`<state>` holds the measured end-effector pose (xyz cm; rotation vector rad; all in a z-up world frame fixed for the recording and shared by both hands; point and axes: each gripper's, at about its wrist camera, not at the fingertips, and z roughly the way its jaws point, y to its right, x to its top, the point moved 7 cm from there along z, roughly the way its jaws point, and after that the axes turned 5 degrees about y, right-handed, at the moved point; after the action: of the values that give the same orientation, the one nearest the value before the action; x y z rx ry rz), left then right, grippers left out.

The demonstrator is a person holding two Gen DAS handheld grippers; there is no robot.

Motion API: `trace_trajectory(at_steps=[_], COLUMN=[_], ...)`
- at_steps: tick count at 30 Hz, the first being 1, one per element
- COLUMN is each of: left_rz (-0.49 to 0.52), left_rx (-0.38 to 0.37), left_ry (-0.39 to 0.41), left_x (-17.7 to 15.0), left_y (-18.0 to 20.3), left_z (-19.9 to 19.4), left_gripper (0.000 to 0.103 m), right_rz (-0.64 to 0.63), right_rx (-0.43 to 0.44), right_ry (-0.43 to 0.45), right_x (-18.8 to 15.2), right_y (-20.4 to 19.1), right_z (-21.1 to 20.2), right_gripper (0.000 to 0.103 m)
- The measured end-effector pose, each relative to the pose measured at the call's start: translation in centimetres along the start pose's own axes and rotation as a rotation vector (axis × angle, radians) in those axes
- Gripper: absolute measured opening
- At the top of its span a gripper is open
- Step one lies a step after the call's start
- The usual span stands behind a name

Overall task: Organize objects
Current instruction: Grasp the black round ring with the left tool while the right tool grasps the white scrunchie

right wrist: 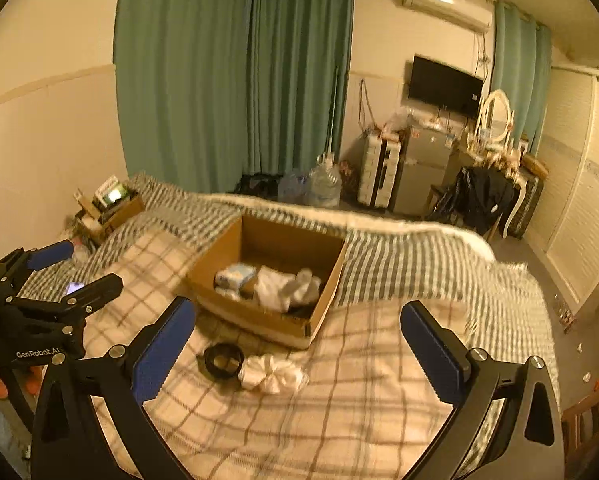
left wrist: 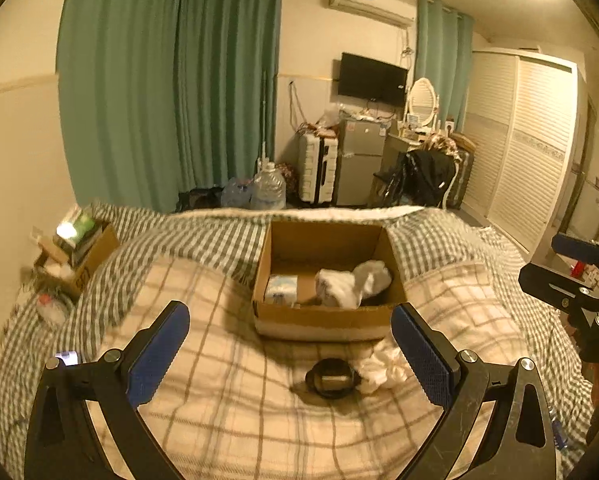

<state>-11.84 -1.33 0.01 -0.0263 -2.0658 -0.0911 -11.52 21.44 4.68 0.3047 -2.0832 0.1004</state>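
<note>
Here, both grippers hung above a bed covered with a cream plaid blanket (left wrist: 227,412), each one spread wide with nothing between its blue pads. The left gripper (left wrist: 290,334) pointed toward an open cardboard box (left wrist: 323,316) that sat on the blanket near the far end of the bed, where a green checked sheet (left wrist: 203,236) showed. Inside the box lay a small white packet (left wrist: 281,289) at the left and a bundle of white cloth (left wrist: 353,282) at the right, with something dark beneath the cloth that could not be made out. On the blanket in front of the box, a black ring-shaped thing (left wrist: 331,378) lay touching a crumpled white cloth (left wrist: 381,370) on its right side; both rested apart from the box. The right gripper (right wrist: 298,326) looked at the same things from further right, with the ring and the crumpled cloth just ahead of its left pad. A lit phone (right wrist: 74,288) lay on the blanket at the left edge. A second, smaller box (left wrist: 87,256) holding odds and ends stood near the wall. Beyond the bed were green curtains (left wrist: 171,80), a wall television (left wrist: 372,79), a white suitcase (left wrist: 317,168) and a large water bottle (left wrist: 268,188).
</note>
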Motion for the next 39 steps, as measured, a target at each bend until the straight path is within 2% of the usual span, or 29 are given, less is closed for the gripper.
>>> trace_trajectory(at_steps=[6, 13, 20, 21, 23, 24, 26, 27, 28, 29, 34, 39], left_rz=[-0.023, -0.033, -0.024, -0.027, -0.026, -0.024, -0.02, -0.022, -0.024, -0.026, -0.024, -0.013], left_rx=[0.062, 0.081, 0.099, 0.104, 0.103, 0.103, 0.109, 0.108, 0.108, 0.105, 0.067, 0.015], left_ry=[-0.085, -0.18, -0.273, -0.286, -0.32, -0.332, -0.352, -0.36, -0.364, -0.366, -0.374, -0.389], left_x=[-4.7, -9.1, -12.2, -12.6, -13.4, -13.6, -14.0, -14.1, -14.1, -14.1, -13.2, -12.8], left_y=[-1.1, -1.5, -1.7, -1.8, -1.7, -1.6, -1.5, -1.4, -1.4, -1.3, 0.4, 3.2], left_z=[3.7, 7.6, 10.1, 10.4, 10.9, 11.1, 11.5, 11.6, 11.6, 11.7, 12.2, 13.7], left_gripper=[0.103, 0.103, 0.103, 0.103, 0.103, 0.103, 0.103, 0.103, 0.103, 0.103, 0.103, 0.103], right_rz=[0.02, -0.026, -0.06, -0.069, -0.066, -0.061, -0.049, -0.043, -0.037, -0.034, -0.052, -0.043], right_rx=[0.001, 0.015, 0.082, 0.08, 0.088, 0.106, 0.128, 0.133, 0.133, 0.129, 0.057, -0.012], right_ry=[-0.084, -0.181, -0.391, -0.415, -0.461, -0.483, -0.498, -0.491, -0.471, -0.453, -0.341, -0.281], right_x=[-4.1, -8.2, -12.8, -13.5, -14.9, -15.6, -16.2, -16.1, -15.8, -15.5, -12.6, -10.3], right_y=[0.0, -0.8, -2.3, -2.5, -2.8, -2.9, -3.0, -2.9, -2.7, -2.6, -0.9, 1.1], right_z=[3.9, 9.4, 16.5, 17.2, 18.3, 18.6, 18.7, 18.6, 18.2, 17.9, 15.3, 13.7], right_gripper=[0.103, 0.103, 0.101, 0.098, 0.068, 0.061, 0.036, 0.031, 0.021, 0.018, 0.017, 0.017])
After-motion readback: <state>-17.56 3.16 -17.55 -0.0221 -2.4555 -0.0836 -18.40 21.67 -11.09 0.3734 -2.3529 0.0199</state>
